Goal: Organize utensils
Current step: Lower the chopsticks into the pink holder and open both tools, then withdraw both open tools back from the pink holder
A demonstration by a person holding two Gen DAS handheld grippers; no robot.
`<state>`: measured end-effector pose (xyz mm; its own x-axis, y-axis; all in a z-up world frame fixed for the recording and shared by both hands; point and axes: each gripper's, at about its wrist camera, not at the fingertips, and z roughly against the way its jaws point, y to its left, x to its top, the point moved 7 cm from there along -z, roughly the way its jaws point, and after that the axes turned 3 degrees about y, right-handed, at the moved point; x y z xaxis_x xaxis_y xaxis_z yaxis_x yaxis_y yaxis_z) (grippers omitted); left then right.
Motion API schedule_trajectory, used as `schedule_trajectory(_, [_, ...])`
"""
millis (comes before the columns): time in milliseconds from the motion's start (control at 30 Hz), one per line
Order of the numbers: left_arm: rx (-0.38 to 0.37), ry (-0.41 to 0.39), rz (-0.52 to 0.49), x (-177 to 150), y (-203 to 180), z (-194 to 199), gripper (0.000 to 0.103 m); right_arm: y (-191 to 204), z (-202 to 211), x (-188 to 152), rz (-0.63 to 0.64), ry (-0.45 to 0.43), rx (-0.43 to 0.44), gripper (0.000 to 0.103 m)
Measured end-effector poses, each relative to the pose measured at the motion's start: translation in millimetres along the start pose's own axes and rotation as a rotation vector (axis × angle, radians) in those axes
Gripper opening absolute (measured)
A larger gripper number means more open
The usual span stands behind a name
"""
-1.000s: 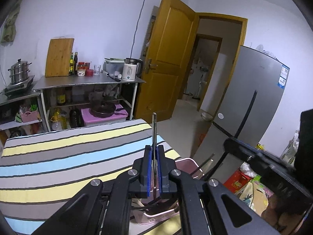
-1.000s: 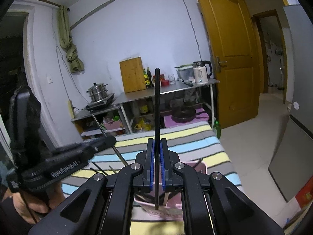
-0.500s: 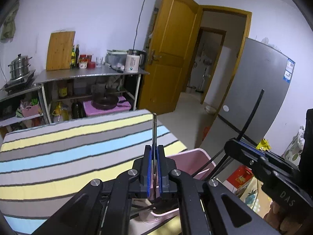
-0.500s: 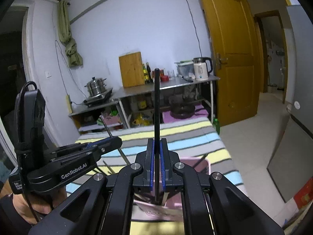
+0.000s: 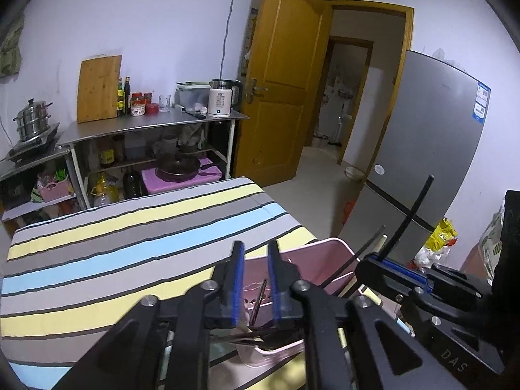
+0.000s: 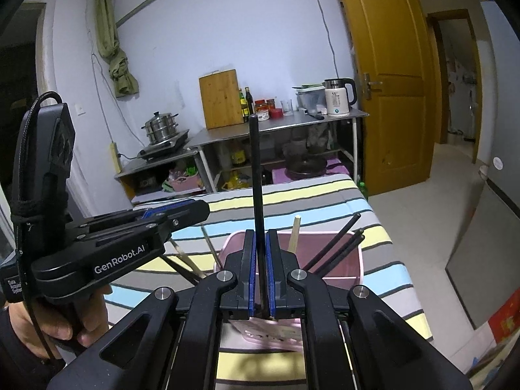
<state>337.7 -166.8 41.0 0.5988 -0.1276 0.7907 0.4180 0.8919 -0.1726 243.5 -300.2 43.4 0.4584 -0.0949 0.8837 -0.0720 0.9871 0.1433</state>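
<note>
Black hand-held gripper [image 6: 259, 269], blue-edged pads [image 6: 248, 269], silver screws, white "GenRobot.AI" lettering, seemingly bare-skinned hand [image 6: 58, 321].

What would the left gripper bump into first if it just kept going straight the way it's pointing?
Probably the pink bin: the left gripper stands open right over it, a thin metal utensil showing in the gap between its fingers. Past the bin's far rim lies only the striped tablecloth. Depth is hard to judge.
</note>
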Motion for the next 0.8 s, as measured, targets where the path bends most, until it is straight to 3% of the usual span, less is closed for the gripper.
schedule_trajectory(433, [-0.003, -0.063, 0.05, -2.0, 7.8, 43.8, 0.02, 0.2, 12.5, -1.2, 0.001, -0.002, -0.001, 0.01])
schedule_trajectory(800, [-0.009, -0.082, 0.082, -27.2, 14.1, 81.6, 0.02, 4.1, 22.6, 6.0, 0.002, -0.023, 0.007, 0.01])
